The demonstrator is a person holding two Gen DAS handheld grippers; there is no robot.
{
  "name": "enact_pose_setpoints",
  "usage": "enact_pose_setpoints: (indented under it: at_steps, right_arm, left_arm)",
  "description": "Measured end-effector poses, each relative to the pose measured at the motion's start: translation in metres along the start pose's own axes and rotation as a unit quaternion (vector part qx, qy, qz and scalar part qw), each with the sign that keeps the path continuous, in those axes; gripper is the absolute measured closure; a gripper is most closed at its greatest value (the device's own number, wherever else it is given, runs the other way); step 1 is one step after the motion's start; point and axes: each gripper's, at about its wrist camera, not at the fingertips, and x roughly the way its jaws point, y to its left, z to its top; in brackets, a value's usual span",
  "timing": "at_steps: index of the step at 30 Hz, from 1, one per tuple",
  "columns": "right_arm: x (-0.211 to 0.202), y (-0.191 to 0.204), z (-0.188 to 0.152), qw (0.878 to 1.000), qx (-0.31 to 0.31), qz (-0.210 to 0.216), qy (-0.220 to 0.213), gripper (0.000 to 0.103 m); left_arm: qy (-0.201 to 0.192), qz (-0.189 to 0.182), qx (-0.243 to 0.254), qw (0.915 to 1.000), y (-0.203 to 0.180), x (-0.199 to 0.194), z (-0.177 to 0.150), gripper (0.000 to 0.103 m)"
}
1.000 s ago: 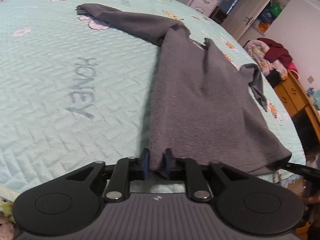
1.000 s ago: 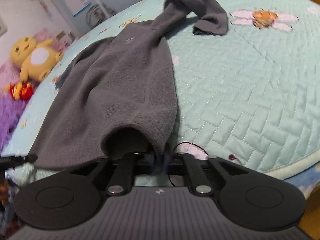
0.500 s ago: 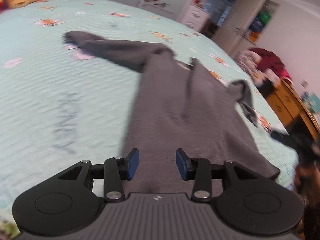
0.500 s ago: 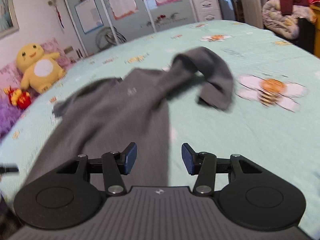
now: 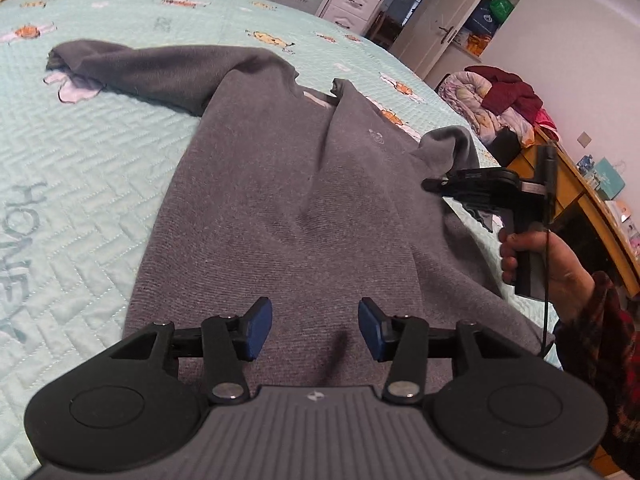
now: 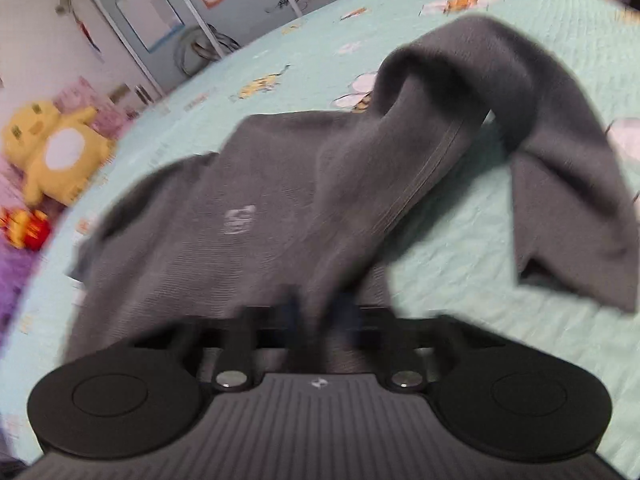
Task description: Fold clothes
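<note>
Left wrist view, sharp: left gripper (image 5: 315, 328) at 6 o'clock, blue pads (image 5: 258, 328) spread wide with nothing between them, poised over the hem end of the grey sweater (image 5: 288, 200). The sweater lies flat, front up, on the mint quilted bedspread (image 5: 88, 168), body running toward 12 o'clock; one sleeve (image 5: 132, 74) stretches toward 10 o'clock. At 3 o'clock the right gripper (image 5: 434, 185) shows side-on in the person's right hand (image 5: 544, 256), its tip at the sweater's edge near the other sleeve; whether it is clamped cannot be told from here. Beyond, at 2 o'clock, a heap of bedding and clothes (image 5: 496, 108) and a wooden desk (image 5: 576, 200); white drawers (image 5: 354, 4) near 12. Right wrist view, motion-blurred: the right gripper (image 6: 318, 312) has its pads drawn close with a ridge of sweater (image 6: 248, 216) fabric rising from between them, apparently pinched, though blur hides the contact. Only this view shows the second sleeve (image 6: 552, 128) arching up and draping to 3 o'clock, the chest logo (image 6: 239, 219) and, at 9 o'clock, a yellow plush toy (image 6: 56, 152).
</note>
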Motion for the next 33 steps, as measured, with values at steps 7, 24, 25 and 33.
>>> enact_pose_setpoints:
  at_steps: [7,24,25,33]
  right_arm:
    - [-0.005,0.023,-0.002,0.977,-0.176,-0.118,-0.019,0.100]
    - [-0.208,0.059,-0.128,0.955,-0.286,-0.056,-0.049,0.042]
    - [-0.216,0.064,-0.141,0.946,-0.312,-0.070,-0.044,0.042]
    - [-0.201,0.079,-0.192,0.911,-0.391,-0.131,0.011,0.044]
  left_arm:
    - [0.019,0.008,0.011,0.9997,0.000,0.018,-0.006,0.049]
    - [0.006,-0.012,0.049,0.9987,-0.036,-0.010,-0.025,0.043]
    - [0.007,-0.012,0.048,0.9988,-0.038,-0.011,-0.026,0.043]
    - [0.009,0.002,0.058,0.9983,-0.055,-0.026,-0.035,0.040]
